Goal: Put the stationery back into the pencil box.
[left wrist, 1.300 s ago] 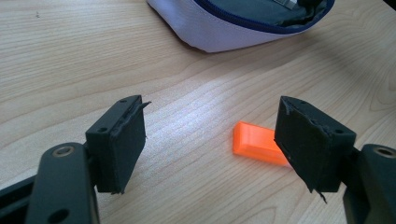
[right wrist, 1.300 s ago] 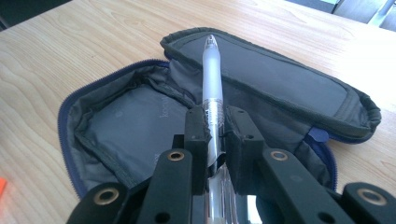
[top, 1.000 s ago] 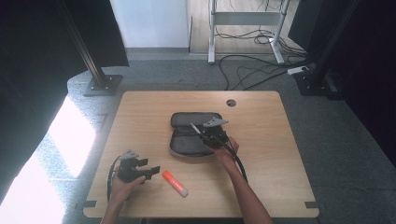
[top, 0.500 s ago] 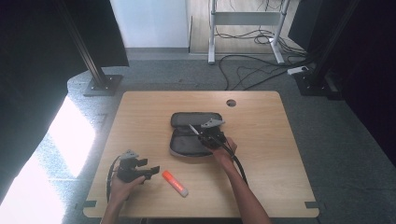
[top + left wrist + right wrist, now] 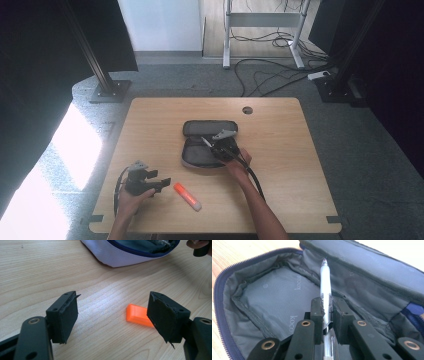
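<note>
The right gripper (image 5: 216, 146) is over the open grey fabric pencil case with the blue zip (image 5: 200, 150). That case lies flat near the middle of the light wooden table (image 5: 300, 165). Its lid half is folded back toward the far edge.

In the right gripper view, the two black jaws are pressed tight on a clear plastic pen (image 5: 325, 287). There is only a thin gap between them, and the pen fills it. The pen sticks out past the jaws, and its tip points into the grey inside of the case (image 5: 274, 292). The pen is held above the lining. I cannot tell if its tip touches the cloth.

The left gripper (image 5: 150, 181) is near the front left corner of the table, in the person's left hand (image 5: 131, 199). In the left gripper view its jaws stand wide apart, with nothing between them but bare wood.

An orange marker with a white cap (image 5: 187, 196) lies flat on the table just beside the left gripper, close to the front edge. In the left gripper view its orange end (image 5: 137, 315) peeks out from behind one jaw. The marker is well apart from the case.

The person's right hand (image 5: 239, 162) holds the right gripper just beside the case.
</note>
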Tool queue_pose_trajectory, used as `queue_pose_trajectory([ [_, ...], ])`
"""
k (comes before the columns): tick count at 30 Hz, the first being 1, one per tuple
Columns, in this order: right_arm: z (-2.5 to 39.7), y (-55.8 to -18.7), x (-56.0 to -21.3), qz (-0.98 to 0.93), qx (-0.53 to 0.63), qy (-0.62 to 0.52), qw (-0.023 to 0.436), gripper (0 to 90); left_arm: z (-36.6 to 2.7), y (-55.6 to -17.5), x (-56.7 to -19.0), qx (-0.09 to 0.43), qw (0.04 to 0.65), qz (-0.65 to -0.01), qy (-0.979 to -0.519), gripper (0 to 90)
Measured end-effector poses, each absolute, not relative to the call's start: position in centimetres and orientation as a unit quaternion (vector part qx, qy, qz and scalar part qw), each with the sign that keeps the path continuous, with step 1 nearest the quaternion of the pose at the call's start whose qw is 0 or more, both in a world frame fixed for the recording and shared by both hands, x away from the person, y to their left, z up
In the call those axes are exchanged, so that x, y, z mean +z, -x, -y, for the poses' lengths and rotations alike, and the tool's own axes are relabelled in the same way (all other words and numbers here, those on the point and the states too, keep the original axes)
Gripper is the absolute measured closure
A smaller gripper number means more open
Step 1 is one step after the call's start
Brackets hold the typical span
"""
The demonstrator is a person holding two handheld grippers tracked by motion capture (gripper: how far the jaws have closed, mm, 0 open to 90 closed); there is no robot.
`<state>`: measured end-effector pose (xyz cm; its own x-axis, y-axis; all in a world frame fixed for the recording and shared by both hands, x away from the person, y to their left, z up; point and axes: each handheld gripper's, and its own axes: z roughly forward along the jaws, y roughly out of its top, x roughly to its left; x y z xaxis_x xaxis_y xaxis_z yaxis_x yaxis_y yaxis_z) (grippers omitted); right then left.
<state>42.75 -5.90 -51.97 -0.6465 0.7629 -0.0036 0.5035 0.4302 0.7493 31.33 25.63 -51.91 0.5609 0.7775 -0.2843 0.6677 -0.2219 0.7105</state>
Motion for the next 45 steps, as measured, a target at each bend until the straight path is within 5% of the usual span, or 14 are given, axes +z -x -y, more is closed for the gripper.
queue_pose_trajectory([
  [10, 5.8, -42.9, -52.6, -0.833, 0.361, -0.383, 0.169, 77.4, -25.6, -31.3, -52.0, 0.064, 0.416, -0.463, -0.780, 25.3],
  [28, 6.2, -41.8, -51.0, -0.813, 0.398, -0.391, 0.167, 53.9, -25.7, -31.3, -51.9, 0.065, 0.417, -0.465, -0.778, 25.3],
  [45, 7.8, -38.7, -50.1, -0.788, 0.447, -0.397, 0.145, 48.3, -25.6, -31.4, -52.0, 0.066, 0.416, -0.466, -0.778, 25.2],
])
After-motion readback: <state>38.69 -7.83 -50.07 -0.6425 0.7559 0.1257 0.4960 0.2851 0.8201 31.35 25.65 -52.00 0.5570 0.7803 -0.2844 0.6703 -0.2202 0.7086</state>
